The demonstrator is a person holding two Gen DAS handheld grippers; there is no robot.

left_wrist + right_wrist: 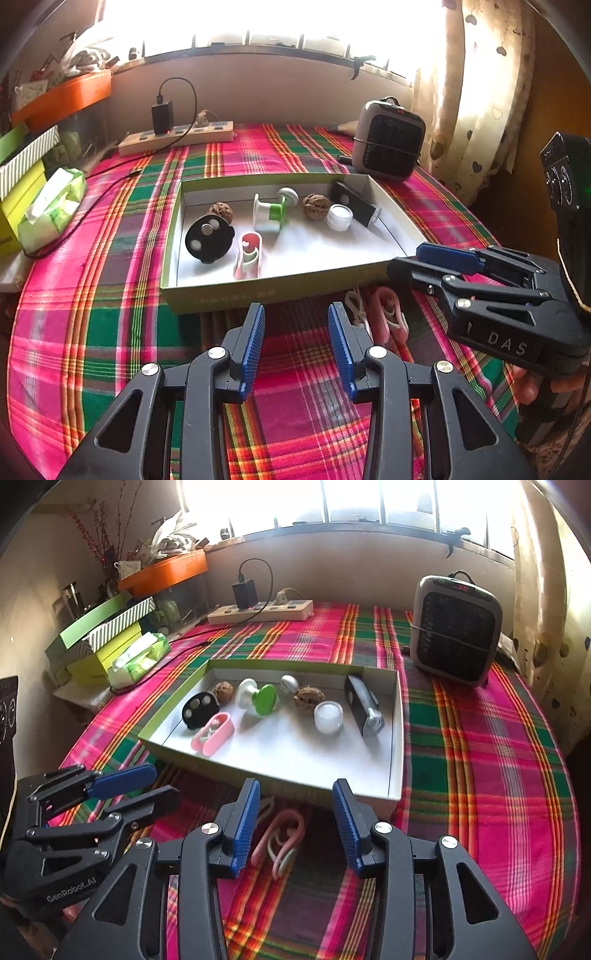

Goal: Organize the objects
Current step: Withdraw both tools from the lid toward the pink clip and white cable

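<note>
Right tongs [293, 825] hang over the last loose item, a pink clip [280, 840] lying on the table [480, 775] just outside the near wall of the box [395, 738], about 6 o'clock from the box centre. Its pads stand apart, nothing pressed between them; the clip sits on the cloth in the gap, closer to the left pad. Left tongs [296, 345] are also apart and empty, parked over bare cloth at 7 o'clock of the box; in the left view the clip [388, 314] shows just right of them, near the right tongs [424, 266]. The box already holds a black disc [199, 710], another pink clip [214, 733], two walnuts [308, 698], a green-and-white spool [258, 698], a white jar [328, 716] and a dark flashlight [364, 707], so this looks like the final pick. To do it well: shift the right tongs slightly toward 9 o'clock so the clip is centred, drop until the pads straddle its looped body, then close across the narrow side, not along its length. The clip looks thin and springy with a cord or loop beside it; it's unclear whether they're joined, so grab the solid pink part. Lift clear of the box wall before moving in, and set it in the open floor at the near right, around 5 o'clock inside. Keep the left tongs out of the way.
</note>
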